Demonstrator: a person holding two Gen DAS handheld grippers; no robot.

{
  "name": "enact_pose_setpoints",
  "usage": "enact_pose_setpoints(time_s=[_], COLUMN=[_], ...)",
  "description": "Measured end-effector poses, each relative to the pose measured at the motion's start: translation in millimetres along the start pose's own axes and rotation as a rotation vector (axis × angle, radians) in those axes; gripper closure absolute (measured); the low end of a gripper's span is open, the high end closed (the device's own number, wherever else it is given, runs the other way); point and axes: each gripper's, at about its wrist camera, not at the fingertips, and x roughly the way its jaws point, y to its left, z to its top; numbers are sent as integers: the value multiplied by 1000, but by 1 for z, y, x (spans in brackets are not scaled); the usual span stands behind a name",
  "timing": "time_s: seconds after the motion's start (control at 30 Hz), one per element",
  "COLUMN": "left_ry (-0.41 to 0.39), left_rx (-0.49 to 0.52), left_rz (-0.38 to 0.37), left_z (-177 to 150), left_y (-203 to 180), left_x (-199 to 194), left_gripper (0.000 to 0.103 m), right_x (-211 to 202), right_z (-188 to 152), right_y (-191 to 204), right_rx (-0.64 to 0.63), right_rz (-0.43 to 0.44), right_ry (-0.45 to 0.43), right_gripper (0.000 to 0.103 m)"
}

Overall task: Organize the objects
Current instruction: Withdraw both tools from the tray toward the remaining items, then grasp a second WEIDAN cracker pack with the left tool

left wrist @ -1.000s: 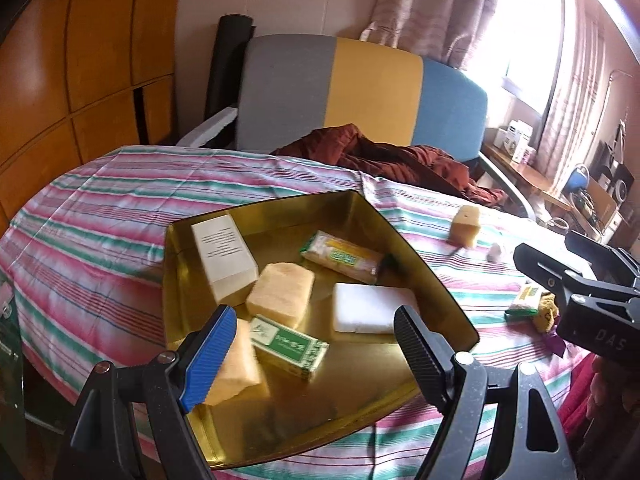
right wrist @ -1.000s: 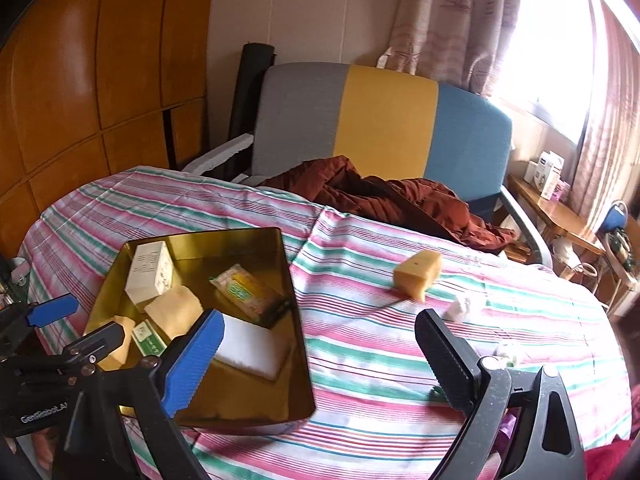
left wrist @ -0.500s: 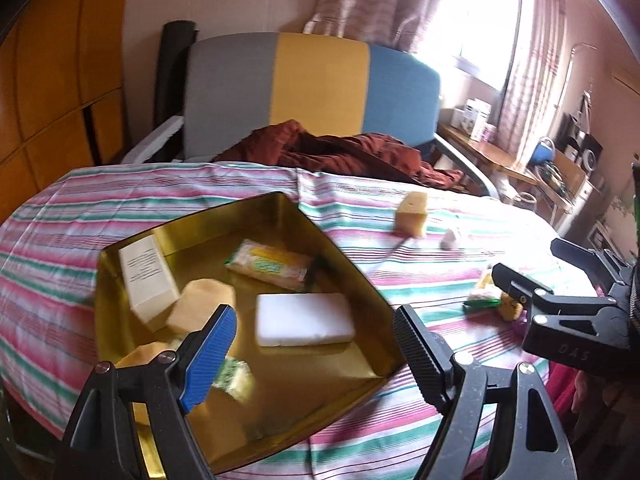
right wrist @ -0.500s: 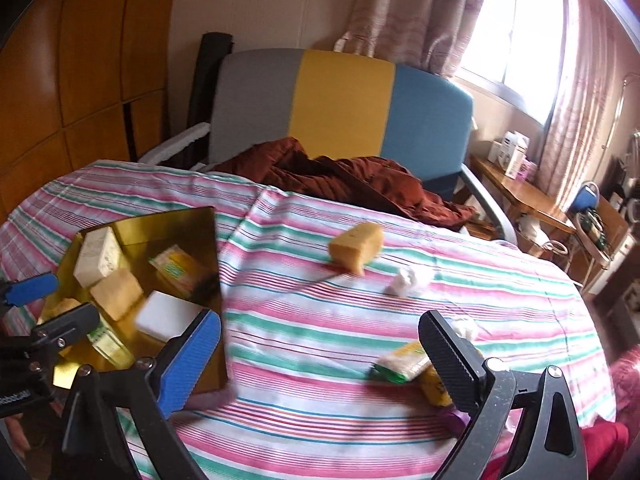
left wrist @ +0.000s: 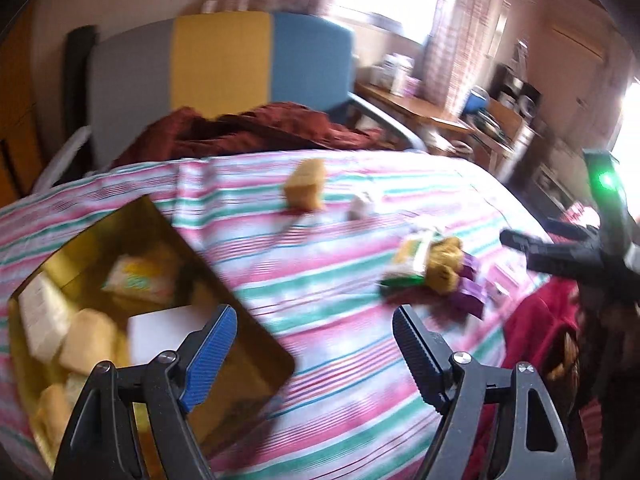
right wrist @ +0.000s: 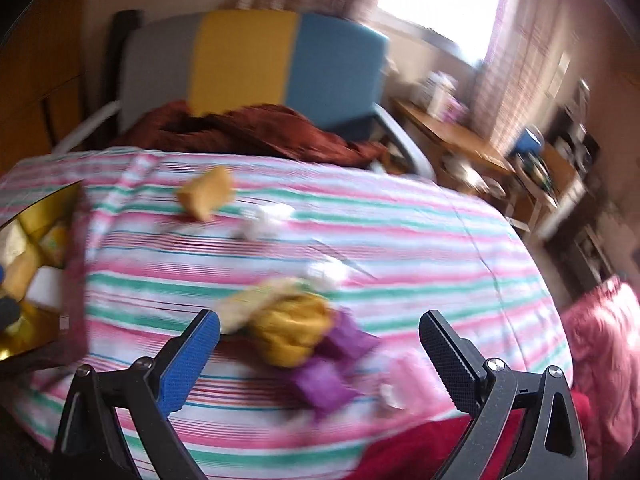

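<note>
Though blurred, both tools apparently wide and empty: left tool (left wrist: pixel 314 340), right tool (right wrist: pixel 320 340).

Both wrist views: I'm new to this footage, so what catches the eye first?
The striped tablecloth fills both views. A gold tray of sponges and packets sits at its left. A loose pile, yellow lump and purple blocks, lies before the open right gripper.

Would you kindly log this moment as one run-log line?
left gripper: open, empty | right gripper: open, empty, above yellow-purple clutter pile | gold tray: partly filled | yellow sponge: loose on cloth
</note>
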Motion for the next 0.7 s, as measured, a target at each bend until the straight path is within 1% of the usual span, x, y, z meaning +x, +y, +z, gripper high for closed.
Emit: enact_pose_setpoints(time_s=[0.1,0.17,0.2,0.27,0.33,0.4,0.47,0.53,0.7], left_ry=[24,35,38,47,60,85,106,126,190], left_rx=[47,89,114,156,176,175,159,139,105], left_rz=[-21,-37,-42,-58,-62,-90,-119,-139,-207], left_z=[3,5,6,8,11,18,27,37,56], left_y=[-19,-32,-39,-52,-59,-63,-64,-65,-70], left_x=[15,24,28,38,49,64,79,96,138], left_gripper=[23,25,28,30,32,34,36,39,40], right_x=[14,22,26,34,42,49,53,55,58], right_z=[-4,-9,-12,-17,-21,-24,-26,-29,-34], right_y=[-43,-65,-72,-84,-90,-94,-100,-105,-116], right_rx=[116,187,213,268,313,356,404,437,520], right_rz=[-20,-14,-10,3,29,69,103,134,195], right_ry=[46,72,83,102,119,147,146,156,155], right_gripper=[1,1,1,1,1,1,1,1,1])
